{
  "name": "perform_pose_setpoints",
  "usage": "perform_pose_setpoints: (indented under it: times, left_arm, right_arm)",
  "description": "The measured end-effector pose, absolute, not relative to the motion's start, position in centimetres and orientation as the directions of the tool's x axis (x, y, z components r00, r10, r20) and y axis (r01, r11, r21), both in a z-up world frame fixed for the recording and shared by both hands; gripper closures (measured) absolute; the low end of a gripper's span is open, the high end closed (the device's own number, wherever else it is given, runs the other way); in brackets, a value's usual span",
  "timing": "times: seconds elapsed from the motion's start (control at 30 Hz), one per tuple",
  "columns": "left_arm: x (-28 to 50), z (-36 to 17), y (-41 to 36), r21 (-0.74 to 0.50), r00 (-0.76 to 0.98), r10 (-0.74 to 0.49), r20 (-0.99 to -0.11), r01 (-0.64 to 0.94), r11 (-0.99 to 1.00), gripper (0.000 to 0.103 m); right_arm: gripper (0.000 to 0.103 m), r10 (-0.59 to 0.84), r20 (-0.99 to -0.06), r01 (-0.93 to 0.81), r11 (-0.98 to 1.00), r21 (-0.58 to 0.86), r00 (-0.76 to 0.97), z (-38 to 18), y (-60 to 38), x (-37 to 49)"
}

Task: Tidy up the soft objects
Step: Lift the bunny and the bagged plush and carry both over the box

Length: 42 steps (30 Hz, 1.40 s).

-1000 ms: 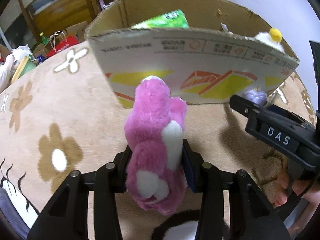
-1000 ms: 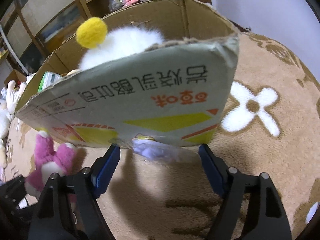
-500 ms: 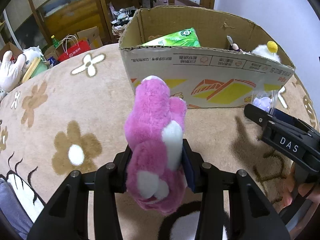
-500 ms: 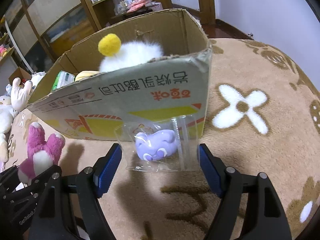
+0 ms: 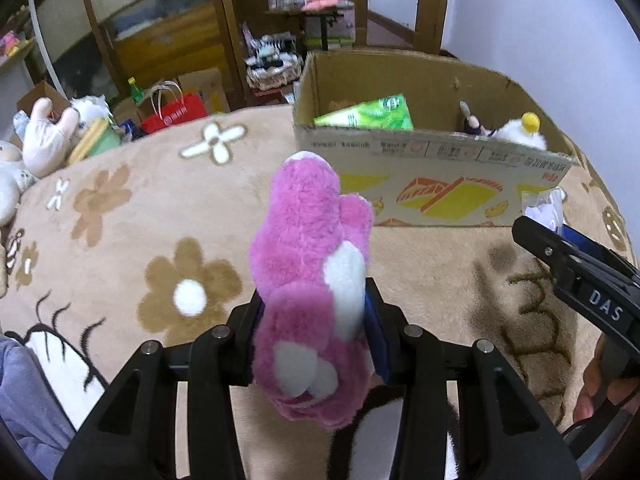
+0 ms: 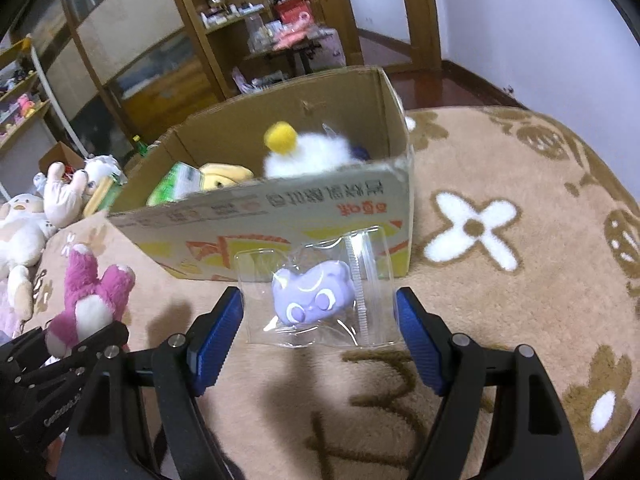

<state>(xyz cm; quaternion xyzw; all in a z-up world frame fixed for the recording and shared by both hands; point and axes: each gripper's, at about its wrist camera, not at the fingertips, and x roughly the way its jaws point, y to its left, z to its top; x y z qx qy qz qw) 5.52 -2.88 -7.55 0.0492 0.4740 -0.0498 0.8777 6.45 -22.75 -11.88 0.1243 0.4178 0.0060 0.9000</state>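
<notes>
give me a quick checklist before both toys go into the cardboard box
1. Left tongs clamped on the fluffy pink and white plush toy: ok.
2. Right tongs gripping the clear plastic bag with the purple cat toy: ok; the bag hangs between the pads.
3. Open brown cardboard box top unobstructed: ok.
4. Free room inside, beside the green packet and white pompom plush: cannot tell.
5. Both toys above the box rim: not ok.
</notes>
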Motion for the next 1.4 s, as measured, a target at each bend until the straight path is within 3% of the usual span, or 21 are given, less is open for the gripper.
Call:
perform_pose_setpoints:
  times: [0.17,0.5,0.73,1.07,1.4]
  left_arm:
    - [4.2,-4.9,-2.6,0.038,0.630,-0.051,-0.775,0.126,0.991,0.061]
    - [3.1,2.3,-3.1,0.140,0.843,-0.045,-0.536,0.142,0.980,0.061]
    - [5.1,4.3,-5.1,0.161,0.870,-0.099,-0.482,0.199,0.967,0.061]
    - [9.6,3.0,-8.1,0.214,0.865,-0.136,-0.484,0.268,0.939,0.061]
    - [15.3,-0.7,-9.2,0.159,0.773,-0.192,-0.604,0.353,0.922,0.061]
  right_arm:
    - [0.022,0.136,-0.698,0.055,0.968,0.245,0.703,-9.0,-22.4,4.7]
    - [0.022,0.157,-0.536,-0.046,0.976,0.215,0.829,-3.0,-22.7,3.5]
    - [0.022,0.146,-0.487,-0.066,0.982,0.179,0.861,-1.1,-23.0,4.8]
    - [0.022,0.123,-0.493,-0.052,0.987,0.155,0.861,-1.8,-23.7,8.3]
    - [0.021,0.156,-0.527,-0.032,0.971,0.236,0.835,-5.0,-25.4,11.8]
